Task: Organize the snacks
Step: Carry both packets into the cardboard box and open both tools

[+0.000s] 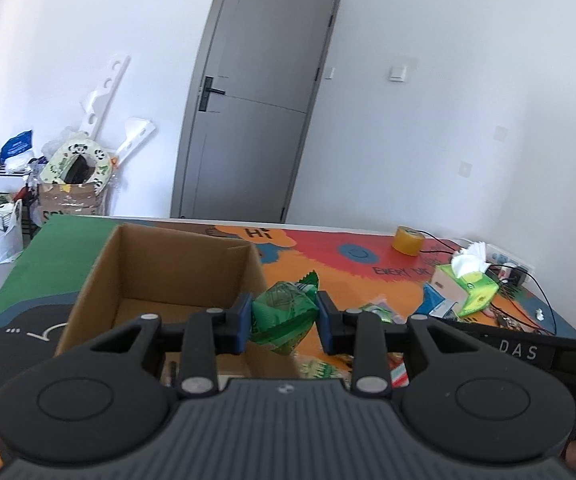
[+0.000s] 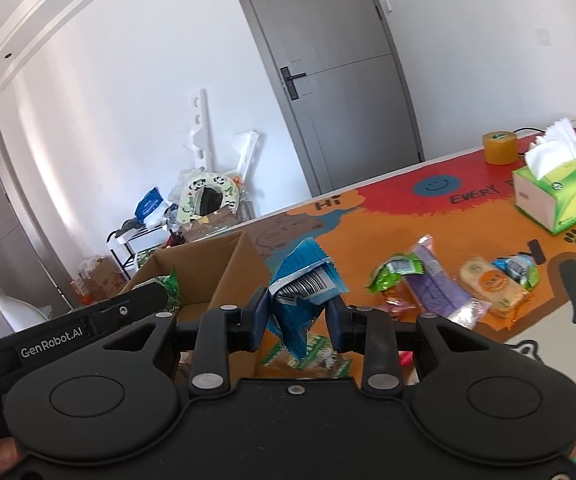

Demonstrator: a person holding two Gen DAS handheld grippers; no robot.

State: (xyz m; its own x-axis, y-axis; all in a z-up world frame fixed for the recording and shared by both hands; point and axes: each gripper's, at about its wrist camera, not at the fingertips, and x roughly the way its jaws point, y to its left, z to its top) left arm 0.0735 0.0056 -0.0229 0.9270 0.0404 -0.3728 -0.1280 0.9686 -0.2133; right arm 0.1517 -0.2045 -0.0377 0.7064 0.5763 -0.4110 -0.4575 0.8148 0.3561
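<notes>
The left gripper [image 1: 283, 322] was closed on a green snack packet [image 1: 281, 316]. Both blue pads [image 1: 242, 322] pressed into its crumpled sides, and the packet filled the whole gap between them, its serrated upper edge rising above the fingertips and its lower corner hanging below them. Directly beyond and to the left of the left-hand finger stood an open cardboard box [image 1: 155, 276]; the held packet sat just right of the box's near right wall, above the table rather than over the opening.

The right gripper [image 2: 298, 314] was closed on a blue snack packet [image 2: 302, 292]. The pads [image 2: 259, 318] clamped its lower half; the upper half, with a barcode label showing, stood up above the fingertips and leaned rightward, while a crumpled tail drooped beneath them. The same box [image 2: 215, 276] lay just beyond the left finger. Left of that finger the other gripper's black body crossed the view with green wrapper at its tip.

Right of the right-hand finger, loose snacks [image 2: 440, 292] lay scattered on the colourful table mat [image 2: 368, 236], apart from the fingers. Farther out in that direction stood a green tissue box [image 2: 560, 196] and a roll of yellow tape [image 2: 500, 146]. A grey door [image 2: 340, 80] stood closed in the far wall.
</notes>
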